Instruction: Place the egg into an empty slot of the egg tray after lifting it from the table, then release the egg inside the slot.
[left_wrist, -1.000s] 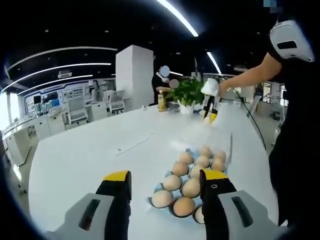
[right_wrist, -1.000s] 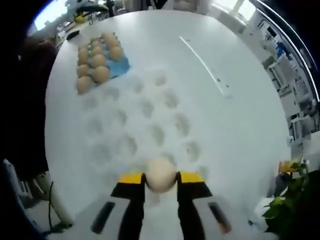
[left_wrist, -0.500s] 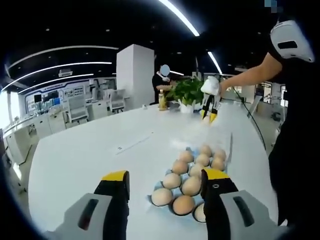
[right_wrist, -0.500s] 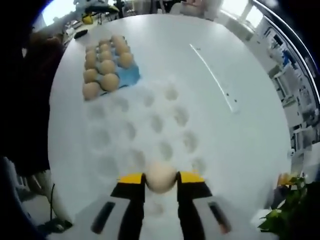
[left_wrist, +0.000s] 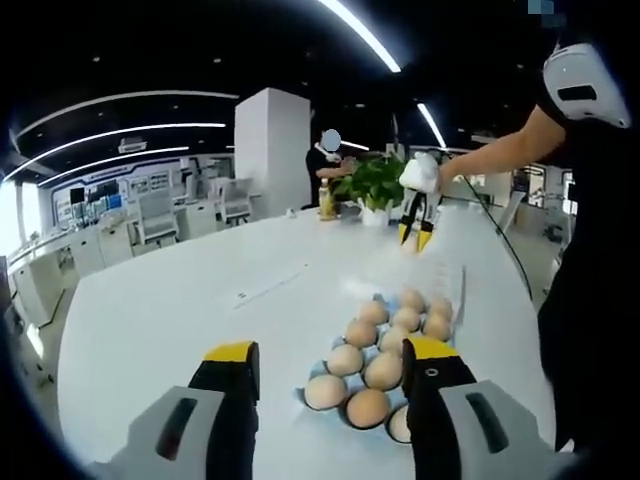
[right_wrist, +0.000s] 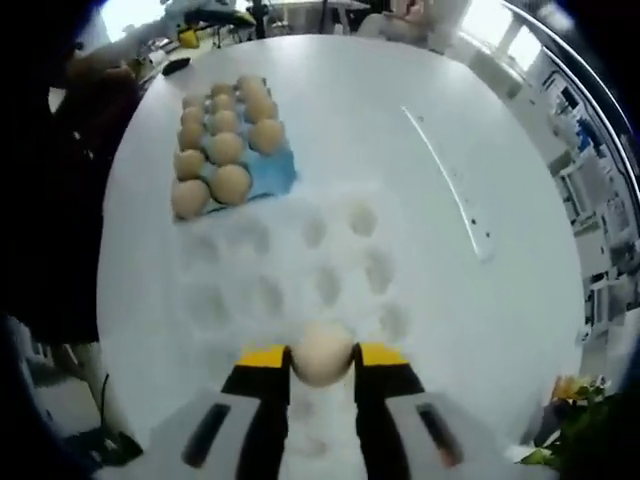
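Pale egg (right_wrist: 322, 353) between right tongs (right_wrist: 322, 358)

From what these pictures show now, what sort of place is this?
Probably a large open office or a lab. A big white table stands in a hall with long ceiling light strips, rows of desks and chairs behind it, and a potted plant on the far side.

Both tongs (left_wrist: 330, 395) (right_wrist: 321, 372) are grey-bodied with black jaws capped in yellow; the person (left_wrist: 590, 250) wears black clothing.
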